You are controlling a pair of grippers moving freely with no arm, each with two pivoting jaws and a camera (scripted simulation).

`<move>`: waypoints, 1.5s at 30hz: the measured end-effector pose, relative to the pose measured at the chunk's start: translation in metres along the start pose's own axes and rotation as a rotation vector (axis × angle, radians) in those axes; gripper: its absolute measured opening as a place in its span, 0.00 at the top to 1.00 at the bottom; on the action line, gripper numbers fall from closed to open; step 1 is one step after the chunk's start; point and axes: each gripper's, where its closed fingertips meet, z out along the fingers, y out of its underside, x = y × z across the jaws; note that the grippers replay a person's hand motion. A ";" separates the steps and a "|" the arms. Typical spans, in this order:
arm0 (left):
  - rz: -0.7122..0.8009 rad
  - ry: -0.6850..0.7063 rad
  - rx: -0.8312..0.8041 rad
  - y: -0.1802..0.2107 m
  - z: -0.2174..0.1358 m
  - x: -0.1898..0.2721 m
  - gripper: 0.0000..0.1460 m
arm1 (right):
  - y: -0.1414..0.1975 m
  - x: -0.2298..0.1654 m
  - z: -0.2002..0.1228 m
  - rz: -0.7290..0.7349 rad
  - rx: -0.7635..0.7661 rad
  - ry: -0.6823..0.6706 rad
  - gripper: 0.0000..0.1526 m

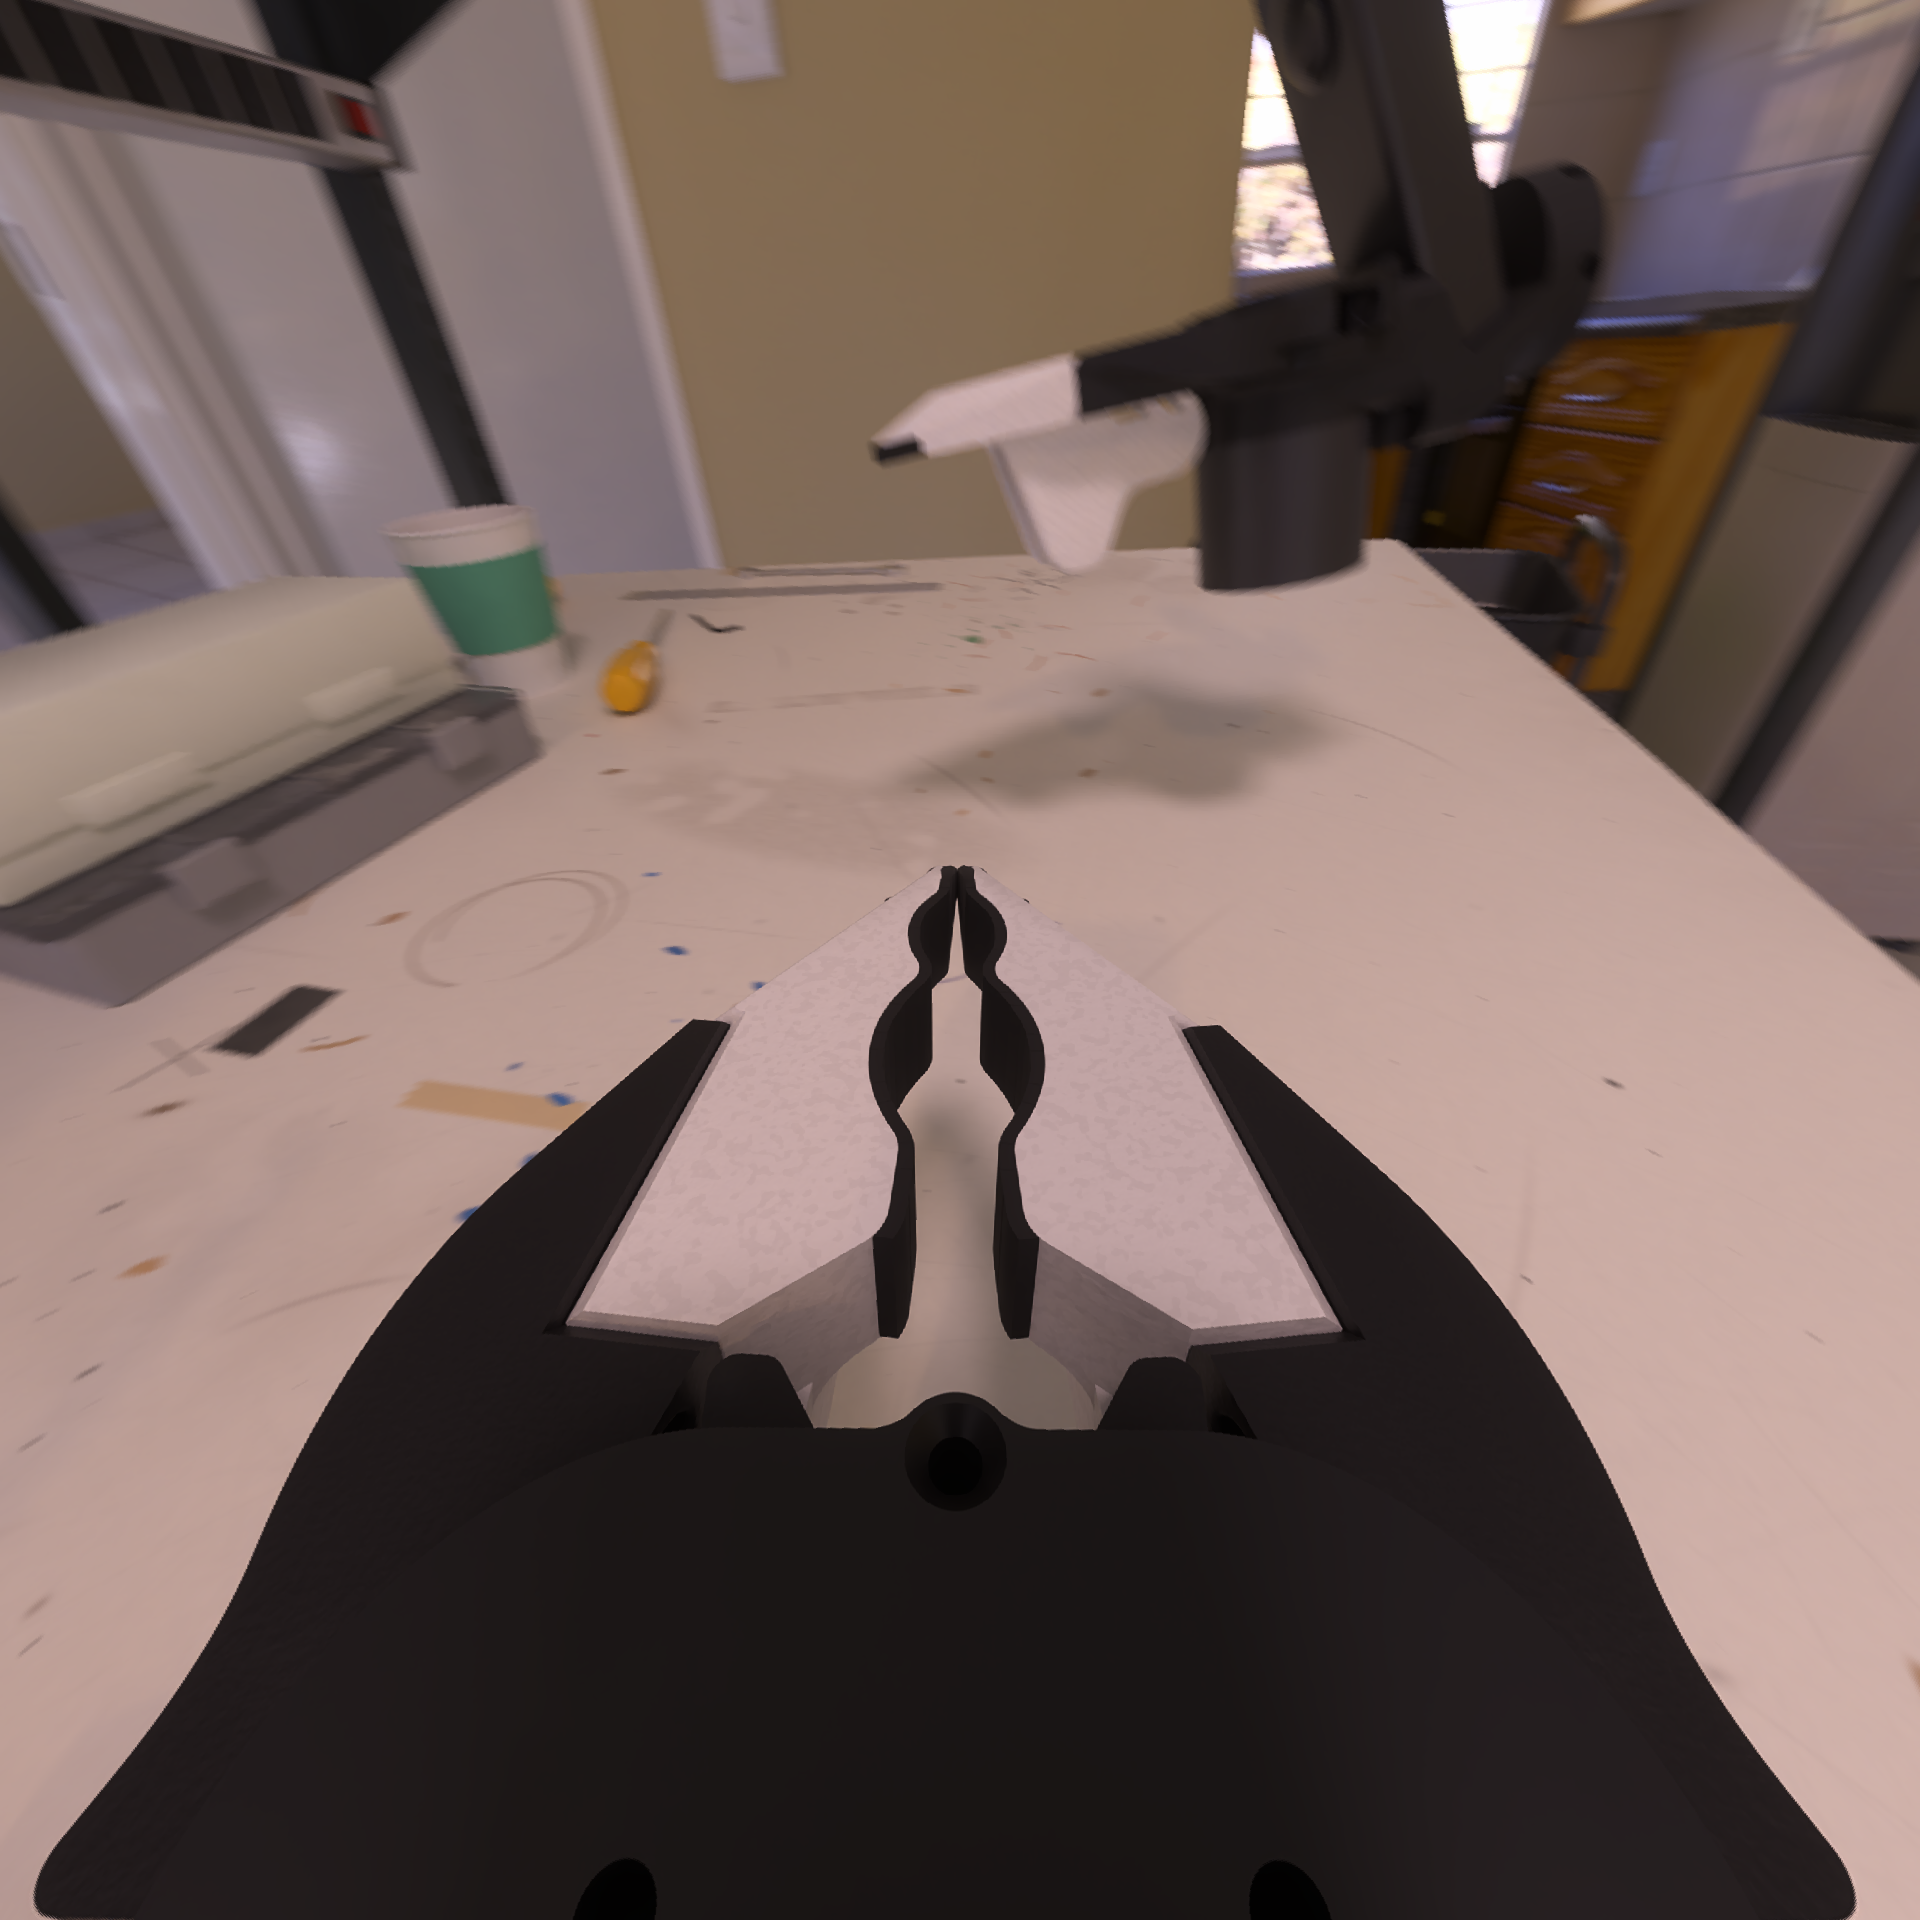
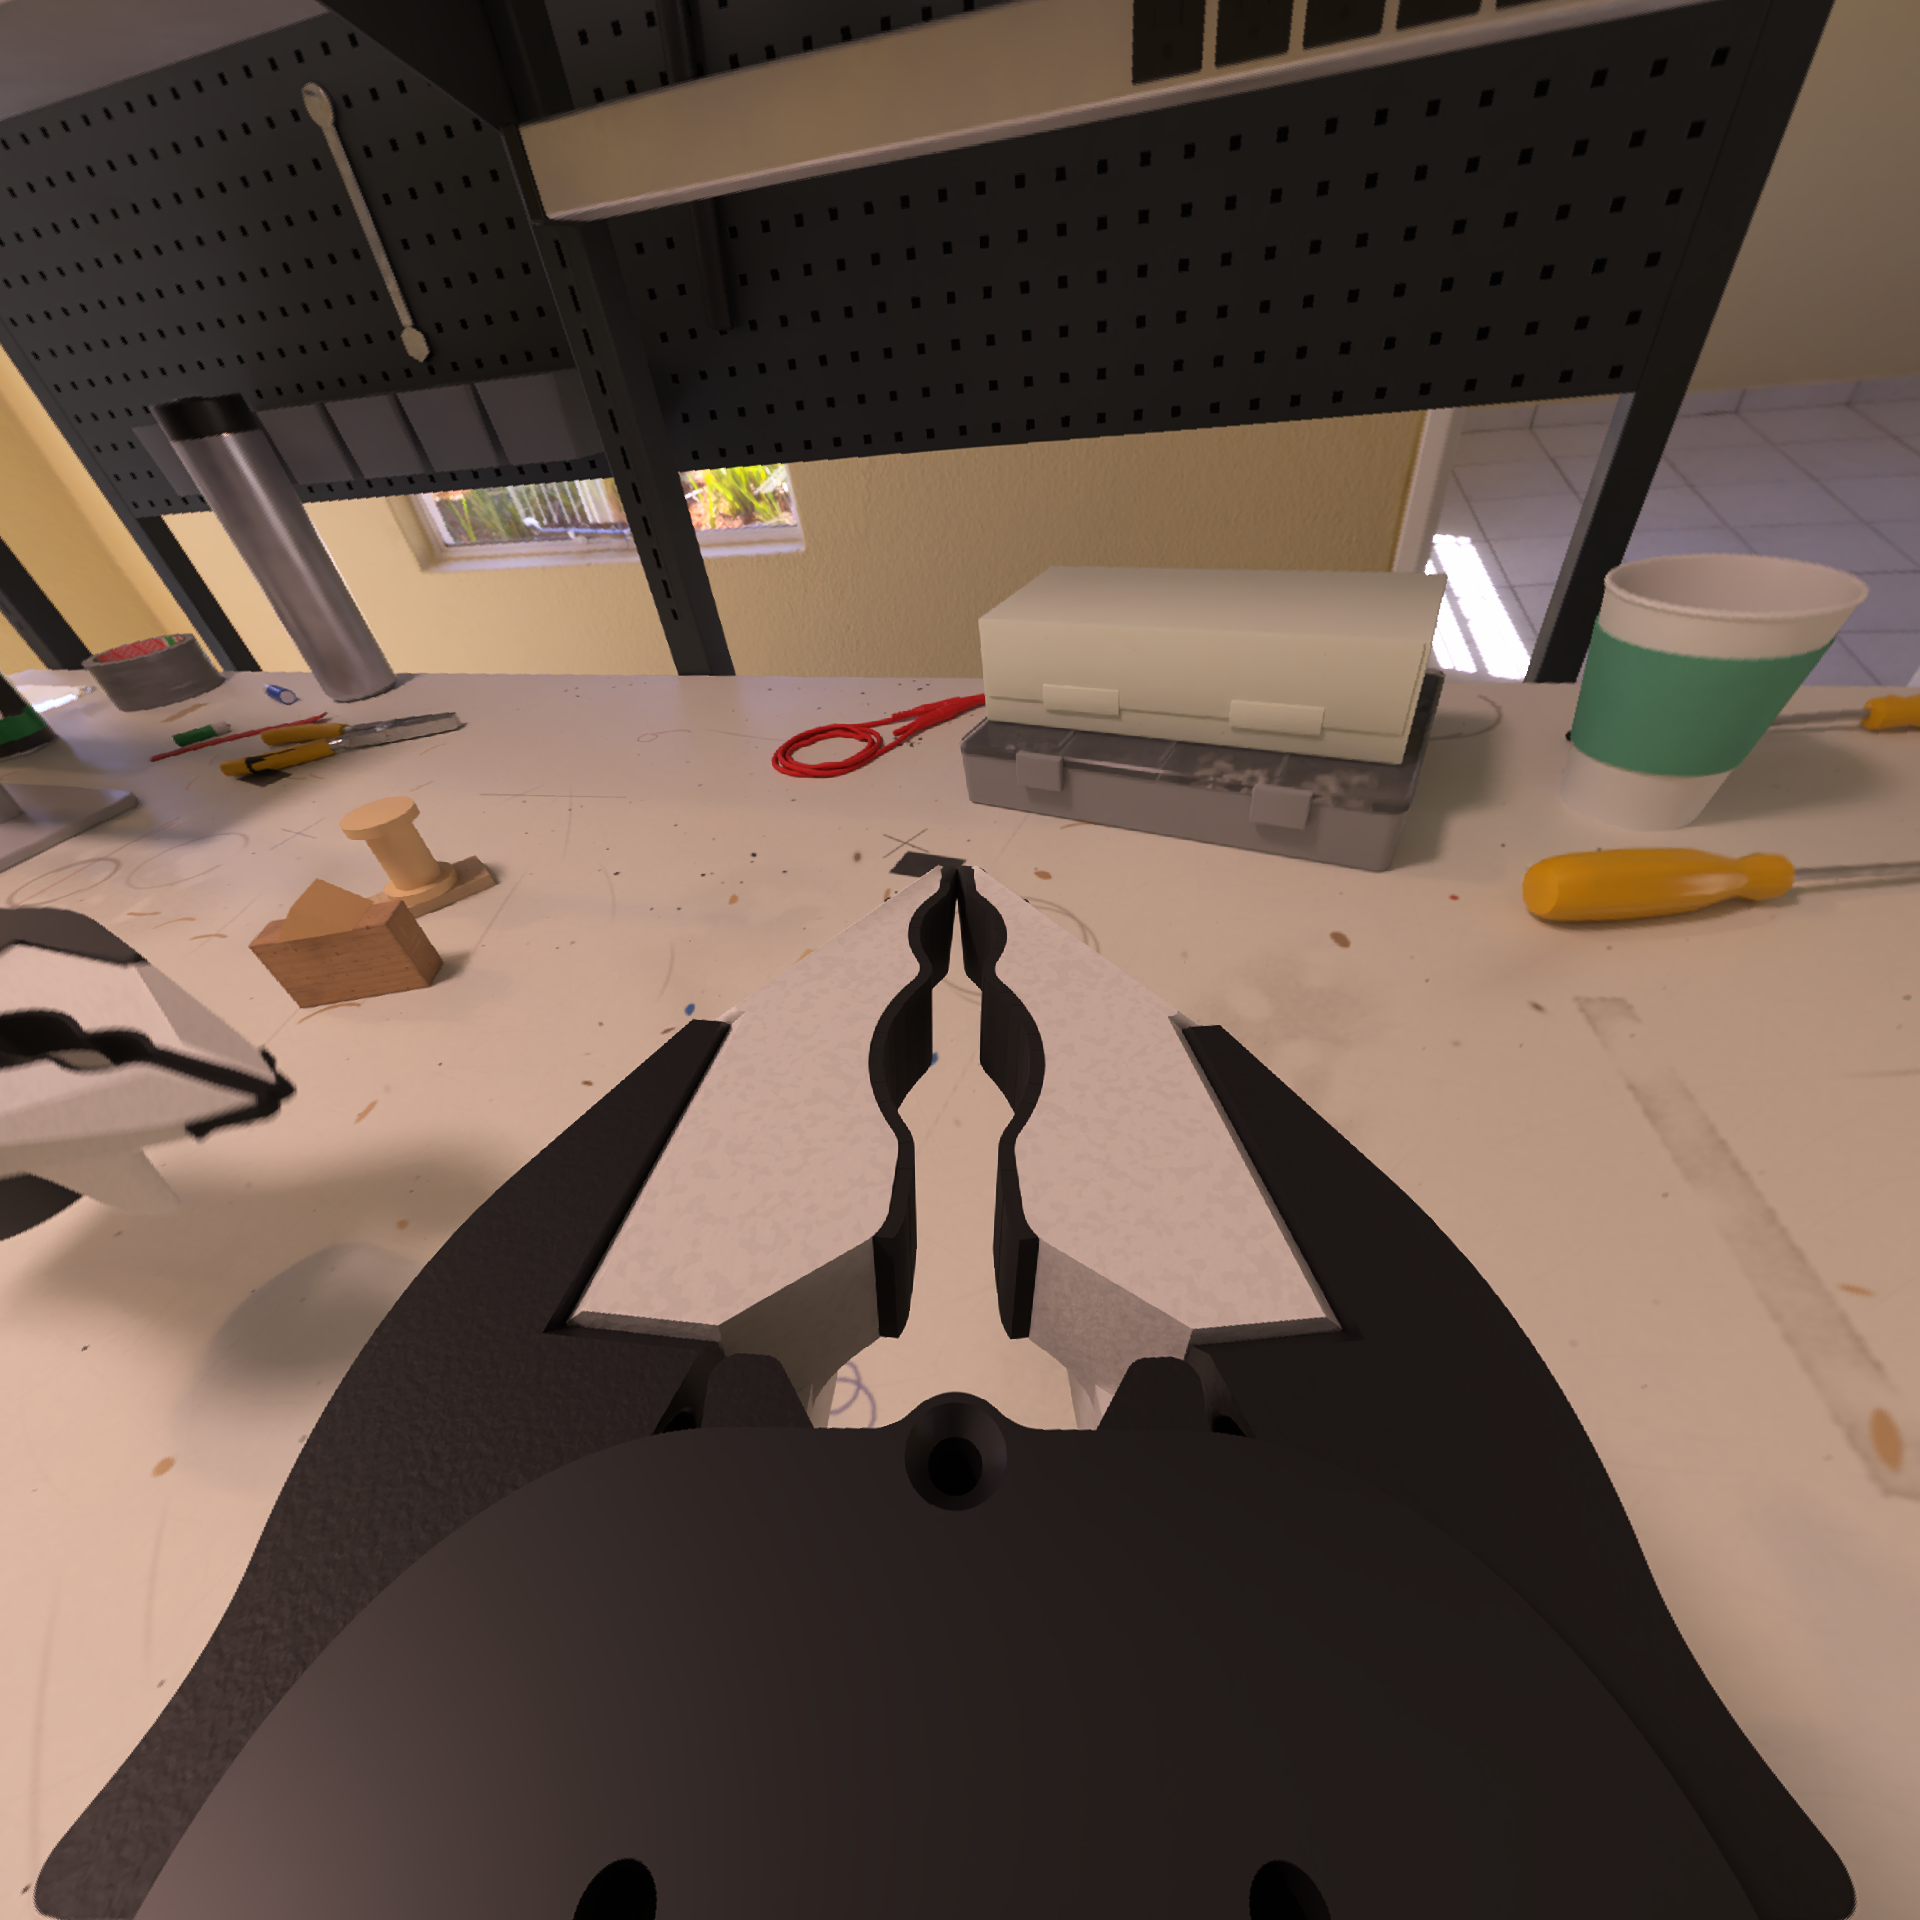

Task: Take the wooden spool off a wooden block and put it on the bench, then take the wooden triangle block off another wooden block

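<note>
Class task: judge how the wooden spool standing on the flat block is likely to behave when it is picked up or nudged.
The wooden spool looks rigid and probably light. Standing upright on a narrow flange on its thin block, it may tip if nudged. Once on its side, its round flanges would likely let it roll.

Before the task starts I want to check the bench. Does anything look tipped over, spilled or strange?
Nothing is tipped or spilled. The wooden spool stands upright on its flat block, the triangle block sits on its block, and the paper cup stands upright. The bench only shows stains and loose tools.
</note>
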 end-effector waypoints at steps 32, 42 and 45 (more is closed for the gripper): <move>-0.028 -1.069 -0.063 -0.070 -0.196 -0.190 1.00 | 0.049 -0.025 0.007 -0.125 -0.044 -0.170 1.00; -0.167 -1.088 -0.406 -0.040 -0.222 -0.245 0.76 | 0.049 -0.028 0.006 -0.125 -0.043 -0.187 1.00; -0.246 -1.047 -0.577 -0.006 -0.217 -0.250 0.69 | 0.049 -0.029 0.005 -0.129 -0.047 -0.193 1.00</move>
